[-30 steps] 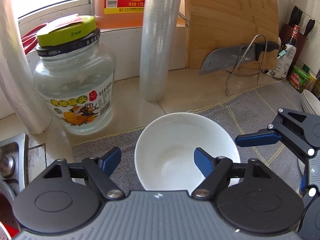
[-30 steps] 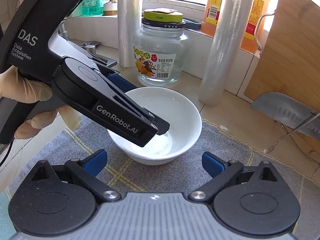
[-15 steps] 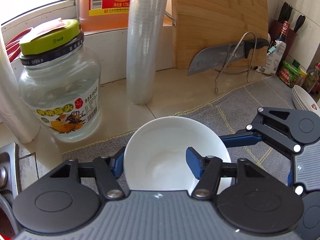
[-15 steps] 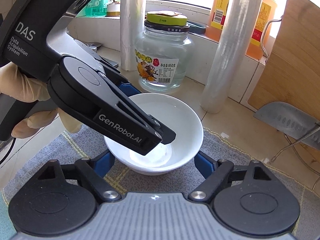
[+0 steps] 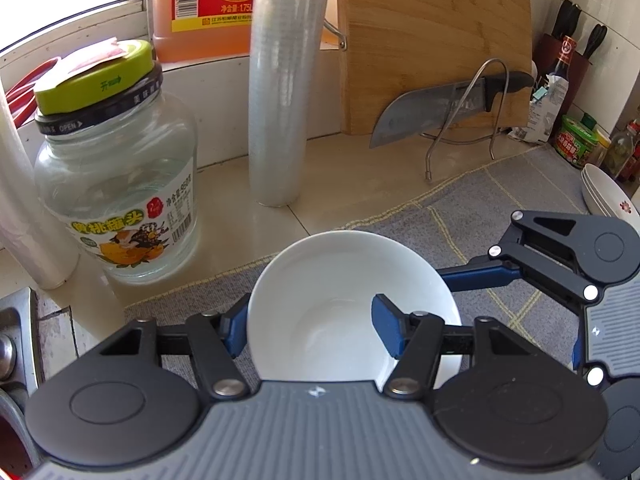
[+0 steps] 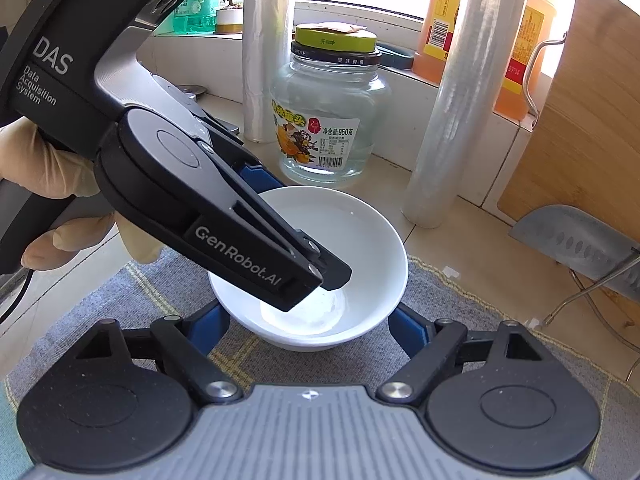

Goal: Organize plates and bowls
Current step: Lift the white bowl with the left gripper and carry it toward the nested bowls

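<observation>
A white bowl (image 5: 344, 296) stands on a grey mat (image 5: 500, 208). My left gripper (image 5: 308, 326) straddles the bowl's left rim, one blue finger outside the wall and one inside the bowl; the jaws stand close on the rim. In the right wrist view the left gripper (image 6: 296, 240) reaches over the same bowl (image 6: 360, 248). My right gripper (image 6: 308, 326) is open, its blue fingers on either side of the bowl's near base, apart from it. It also shows at the right of the left wrist view.
A glass jar with a green lid (image 5: 116, 184), two film rolls (image 5: 280, 92), an orange bottle (image 5: 208, 0), a bamboo board (image 5: 436, 40) and a cleaver on a wire rack (image 5: 440, 108) line the back. Stacked white plates (image 5: 604, 196) lie far right. A sink edge (image 5: 16, 344) is at left.
My left gripper has narrowed onto the bowl's left rim. My right gripper has come forward until its open fingers flank the bowl.
</observation>
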